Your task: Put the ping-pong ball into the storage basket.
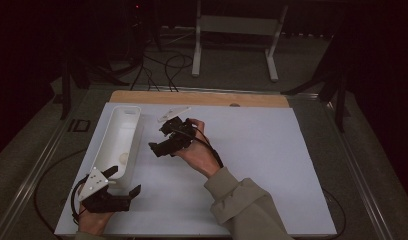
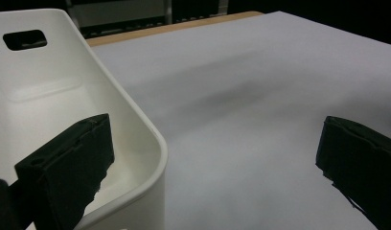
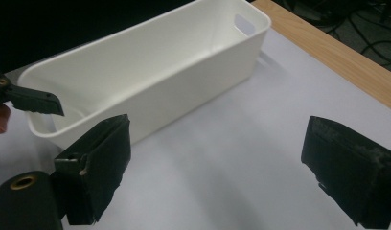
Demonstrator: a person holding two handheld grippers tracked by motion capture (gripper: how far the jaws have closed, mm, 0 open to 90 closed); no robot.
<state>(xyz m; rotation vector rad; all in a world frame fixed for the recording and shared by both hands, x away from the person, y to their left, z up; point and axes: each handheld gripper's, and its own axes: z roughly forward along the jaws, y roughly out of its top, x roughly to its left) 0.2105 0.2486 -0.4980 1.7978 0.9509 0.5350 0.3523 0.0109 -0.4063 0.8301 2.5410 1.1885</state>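
- Nearest the high camera, a sleeve (image 1: 242, 200) and forearm come in from the bottom edge; the hand holds the right gripper (image 1: 164, 142) above the white sheet (image 1: 252, 165), its jaws spread wide and holding nothing.
- Left gripper (image 1: 123, 181) sits at the near end of the bin (image 1: 123, 131), jaws equally wide apart. One jaw stands inside the bin and the other outside over the sheet, so the end wall lies between them, not yet pinched.
- One long white bin lies along the sheet's left side, handle slot (image 3: 245, 24) at its far end. It looks empty apart from a faint round mark on its floor that cannot be made out.
- Judged from this, the step in hand is taking hold of the bin. Next, the left jaws would need to close squarely on the rim (image 2: 155, 148); the right gripper, pointing at the bin's side wall, would have to close in.
- Count: two grippers, one bin, one sheet, one wooden table edge (image 1: 197, 97).
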